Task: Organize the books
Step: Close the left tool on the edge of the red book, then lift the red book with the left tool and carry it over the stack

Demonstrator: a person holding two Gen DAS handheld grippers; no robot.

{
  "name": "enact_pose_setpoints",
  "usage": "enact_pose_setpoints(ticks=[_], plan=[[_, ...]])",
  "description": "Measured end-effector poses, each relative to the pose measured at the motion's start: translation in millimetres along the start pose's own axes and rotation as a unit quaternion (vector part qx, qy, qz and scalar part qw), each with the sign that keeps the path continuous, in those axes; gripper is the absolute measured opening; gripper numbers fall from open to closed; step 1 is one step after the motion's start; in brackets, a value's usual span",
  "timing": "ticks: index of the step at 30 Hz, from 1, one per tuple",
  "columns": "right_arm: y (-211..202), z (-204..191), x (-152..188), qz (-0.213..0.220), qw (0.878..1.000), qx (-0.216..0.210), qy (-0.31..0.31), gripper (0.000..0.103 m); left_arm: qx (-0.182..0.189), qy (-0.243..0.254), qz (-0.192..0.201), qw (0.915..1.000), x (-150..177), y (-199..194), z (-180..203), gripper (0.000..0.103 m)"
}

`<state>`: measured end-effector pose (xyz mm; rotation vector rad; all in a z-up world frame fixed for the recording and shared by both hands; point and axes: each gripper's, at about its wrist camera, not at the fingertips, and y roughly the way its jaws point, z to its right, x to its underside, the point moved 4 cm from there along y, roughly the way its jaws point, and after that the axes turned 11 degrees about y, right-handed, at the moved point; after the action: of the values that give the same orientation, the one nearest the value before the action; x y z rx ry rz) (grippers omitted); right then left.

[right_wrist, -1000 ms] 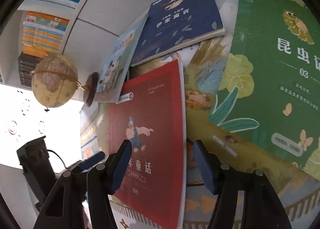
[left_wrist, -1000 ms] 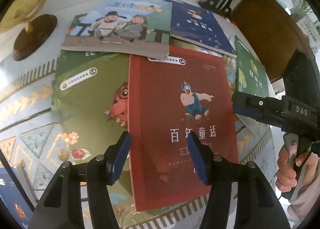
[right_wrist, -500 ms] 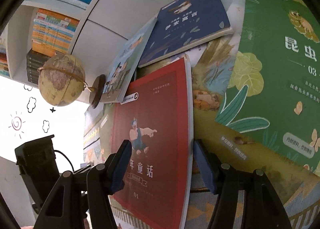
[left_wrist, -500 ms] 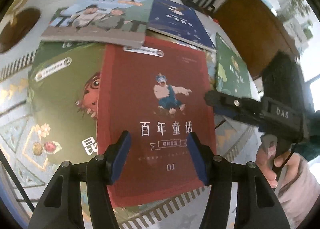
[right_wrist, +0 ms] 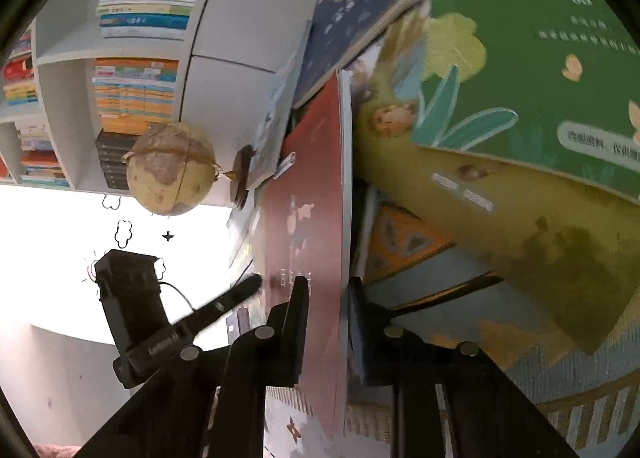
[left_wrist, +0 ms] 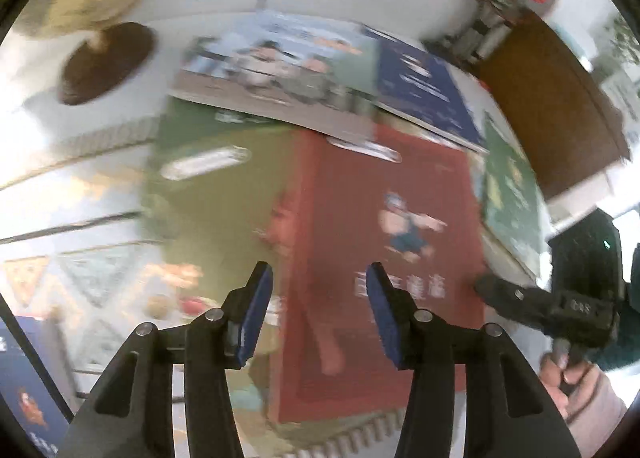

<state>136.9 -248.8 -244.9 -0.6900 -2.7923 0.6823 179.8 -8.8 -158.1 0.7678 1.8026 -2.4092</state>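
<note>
Right gripper (right_wrist: 328,318) has closed on red book (right_wrist: 316,186).

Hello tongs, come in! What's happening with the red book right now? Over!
Right tongs just closed on red book edge. Left tongs open above its cover, narrowing. Pale picture book overlaps its top edge.

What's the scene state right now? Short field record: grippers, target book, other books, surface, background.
right gripper: jaws have just been closing; now shut on the edge of the red book
left gripper: jaws have just narrowed, open, above the red book, not gripping
red book: one long edge raised in the right wrist view
other books: green book, navy book, illustrated book, olive book
surface: patterned cloth
background: globe, bookshelf
</note>
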Motion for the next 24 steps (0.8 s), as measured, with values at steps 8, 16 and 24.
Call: enact_pose_setpoints(ticks=[8,16,24], plan=[[15,-2,-2,-0.013,1.0,0.021,0.008,0.022,0.015,0.017,-0.034,0.9992,2,20,7,0.049],[3,-26,-2,0.014,0.998,0.028,-0.051,0.019,0.04,0.033,-0.006,0.9986,5,5,17,0.042],[-4,-58,8,0.024,0.989,0.071,-0.128,0.017,0.057,0.029,0.011,0.9979,10,-12,22,0.042]])
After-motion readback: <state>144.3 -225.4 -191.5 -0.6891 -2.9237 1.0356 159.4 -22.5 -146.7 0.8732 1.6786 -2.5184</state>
